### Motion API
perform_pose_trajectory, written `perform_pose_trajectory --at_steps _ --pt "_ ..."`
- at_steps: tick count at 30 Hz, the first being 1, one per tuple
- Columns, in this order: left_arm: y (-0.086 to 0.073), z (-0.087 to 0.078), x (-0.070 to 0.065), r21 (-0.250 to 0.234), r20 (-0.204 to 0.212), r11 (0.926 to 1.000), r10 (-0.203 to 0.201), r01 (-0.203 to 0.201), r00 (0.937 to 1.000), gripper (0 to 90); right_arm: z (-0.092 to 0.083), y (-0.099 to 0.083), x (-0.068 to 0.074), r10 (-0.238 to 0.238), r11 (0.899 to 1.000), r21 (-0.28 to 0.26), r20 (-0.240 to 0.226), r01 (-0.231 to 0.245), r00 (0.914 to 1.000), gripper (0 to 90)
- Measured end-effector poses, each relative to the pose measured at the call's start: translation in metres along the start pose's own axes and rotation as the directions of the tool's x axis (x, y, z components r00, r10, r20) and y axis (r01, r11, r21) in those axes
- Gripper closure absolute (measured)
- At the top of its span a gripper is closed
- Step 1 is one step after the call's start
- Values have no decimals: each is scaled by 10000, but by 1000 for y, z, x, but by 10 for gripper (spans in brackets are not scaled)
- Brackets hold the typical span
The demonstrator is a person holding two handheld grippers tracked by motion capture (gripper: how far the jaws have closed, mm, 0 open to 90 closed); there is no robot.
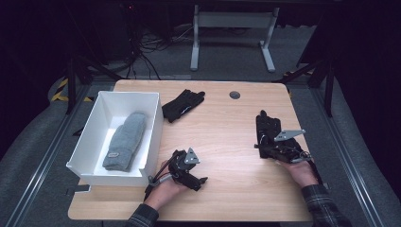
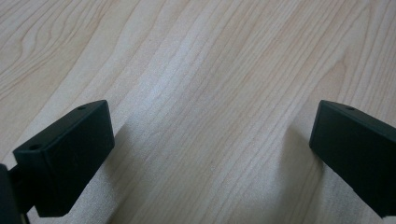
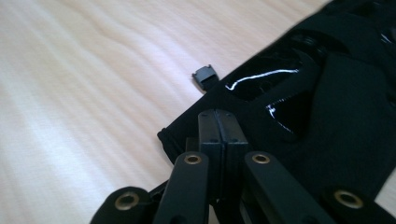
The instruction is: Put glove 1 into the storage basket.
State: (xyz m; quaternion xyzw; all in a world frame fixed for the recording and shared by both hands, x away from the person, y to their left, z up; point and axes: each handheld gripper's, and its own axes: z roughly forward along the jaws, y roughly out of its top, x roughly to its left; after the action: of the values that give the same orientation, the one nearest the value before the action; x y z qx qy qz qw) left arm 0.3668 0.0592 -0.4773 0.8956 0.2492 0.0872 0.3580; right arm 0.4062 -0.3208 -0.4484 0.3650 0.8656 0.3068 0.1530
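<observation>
— Why is your right gripper (image 3: 218,122) down on that black glove (image 3: 336,121)?

— Its jaws are pressed together at the cuff end, and I judge they pinch a fold of the fabric there, though the pinch itself is hard to make out. The cuff is the nearest edge to my hand, so it is the easy place to take hold. The glove lies flat on the surface (image 1: 227,132), toward the right side, fingers pointing away from me.

— And the left gripper (image 1: 189,171)?

— It rests low over bare wood with its jaws wide apart, nothing between them. I read that as waiting, just beside the white box (image 1: 90,142).

— What is in the box?

— A grey mitten (image 1: 124,141), lying lengthwise. The second black glove (image 1: 182,105) sits just outside the box's far right corner.

— Room to move?

— Plenty of open wood between my hands. The glove I'm holding is near the surface's right edge, so I'd draw it inward, and the box wall needs clearing with a lift.
</observation>
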Motion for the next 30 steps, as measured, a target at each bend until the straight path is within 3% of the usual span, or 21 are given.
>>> perform_pose_trajectory --at_steps 9,17,30 --pt "0 0 0 -10 7 10000 1 -1 10000 4 1 3 29 -534 9985 38 -706 539 9961 900" --pt "0 0 0 -10 8 10000 3 -3 10000 4 -1 -1 49 -888 9960 -44 -1357 890 9868 900" --pt "0 0 0 -10 2 10000 -1 1 10000 4 -6 -6 75 -1488 9886 -45 -1756 1503 9732 900"
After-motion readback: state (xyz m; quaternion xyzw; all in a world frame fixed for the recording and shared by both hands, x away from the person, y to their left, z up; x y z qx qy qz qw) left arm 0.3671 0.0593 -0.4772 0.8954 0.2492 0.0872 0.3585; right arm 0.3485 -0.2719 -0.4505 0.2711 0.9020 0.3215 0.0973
